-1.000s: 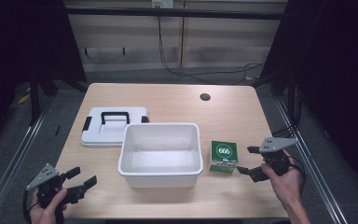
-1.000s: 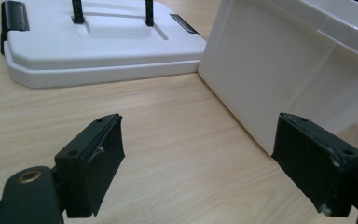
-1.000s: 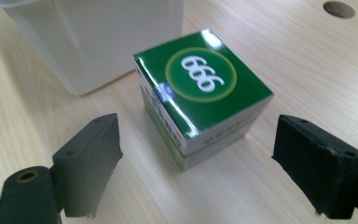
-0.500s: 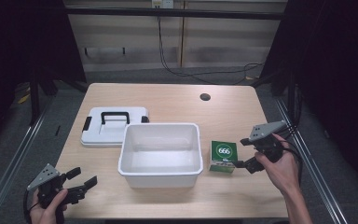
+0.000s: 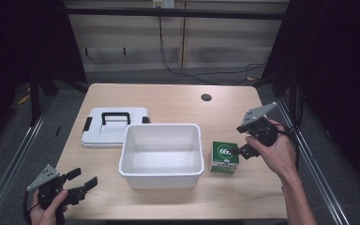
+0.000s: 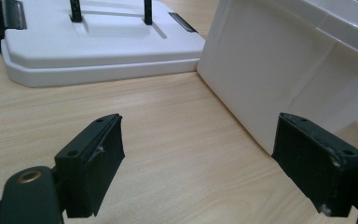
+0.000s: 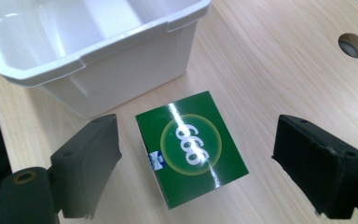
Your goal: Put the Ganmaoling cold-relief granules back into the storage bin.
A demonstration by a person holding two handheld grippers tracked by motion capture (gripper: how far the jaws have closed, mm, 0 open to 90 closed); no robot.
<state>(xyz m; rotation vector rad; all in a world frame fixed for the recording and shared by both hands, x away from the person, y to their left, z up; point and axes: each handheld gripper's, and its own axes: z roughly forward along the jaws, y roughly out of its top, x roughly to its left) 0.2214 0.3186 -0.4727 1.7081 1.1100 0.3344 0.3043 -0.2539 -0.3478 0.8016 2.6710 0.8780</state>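
Table (image 5: 168,101): pale wood, carrying every item below.

White bin (image 5: 161,154): an open, deep tub standing just beside the right gripper's near jaw in the right gripper view; what shows of its inside holds nothing. Its side wall rises ahead and to one side of the left gripper.

White lid (image 5: 115,126): lies flat with a black handle on top, touching or nearly touching the bin's corner, ahead of the left gripper.

Green box (image 7: 191,148): marked "666", flat on the table close beside the bin's outer wall, directly ahead of the right gripper's jaws and between their lines.

Right gripper (image 5: 240,140): jaws spread wide, holding nothing, poised over and around the box without touching it. The step in hand appears to be the approach for a grasp; the next move calls for lowering until the jaws flank the box's two sides, then closing, while keeping the near jaw off the bin wall.

Left gripper (image 5: 82,180): jaws wide apart and empty, low at the table's near corner, well apart from the box.
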